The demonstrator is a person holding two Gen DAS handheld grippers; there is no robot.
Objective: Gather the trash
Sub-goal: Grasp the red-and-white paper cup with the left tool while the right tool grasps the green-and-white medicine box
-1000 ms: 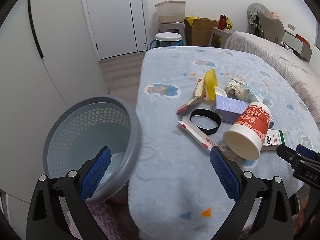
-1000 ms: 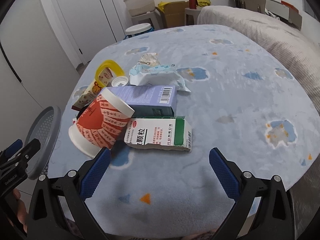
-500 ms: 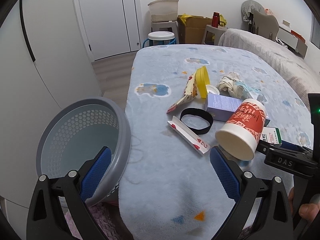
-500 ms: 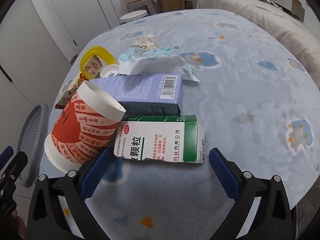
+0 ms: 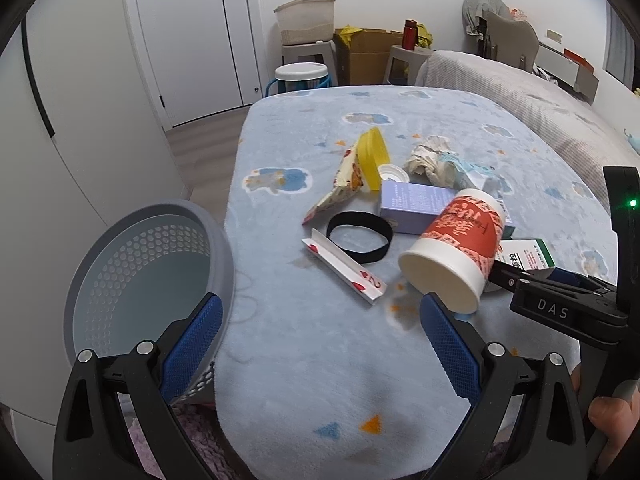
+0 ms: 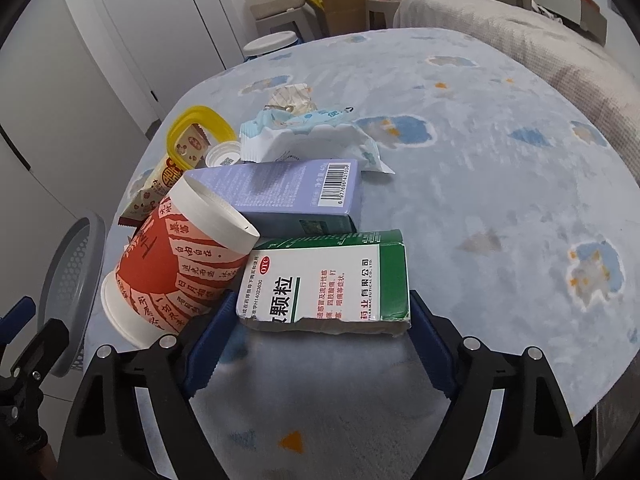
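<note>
A pile of trash lies on the blue blanket-covered table (image 5: 320,360). A green and white medicine box (image 6: 326,282) lies at the near edge of the pile. My right gripper (image 6: 320,344) is open with its blue fingers on either side of this box's near end. A red and white paper cup (image 6: 180,268) lies tipped against the box; it also shows in the left wrist view (image 5: 456,252). A purple box (image 6: 288,196) lies behind. My left gripper (image 5: 316,344) is open and empty above the table's near edge, beside the grey perforated bin (image 5: 148,280).
The pile also holds a black band (image 5: 359,237), a red and white paper strip (image 5: 344,270), a yellow lid (image 5: 374,158), a snack wrapper (image 5: 340,188), a white cap (image 5: 393,173) and a wet-wipe pack (image 6: 308,140). A sofa (image 5: 520,92) stands behind the table.
My right gripper has moved forward until its fingers flank the medicine box. My left gripper has shifted a little; the right gripper now shows closer in its view.
</note>
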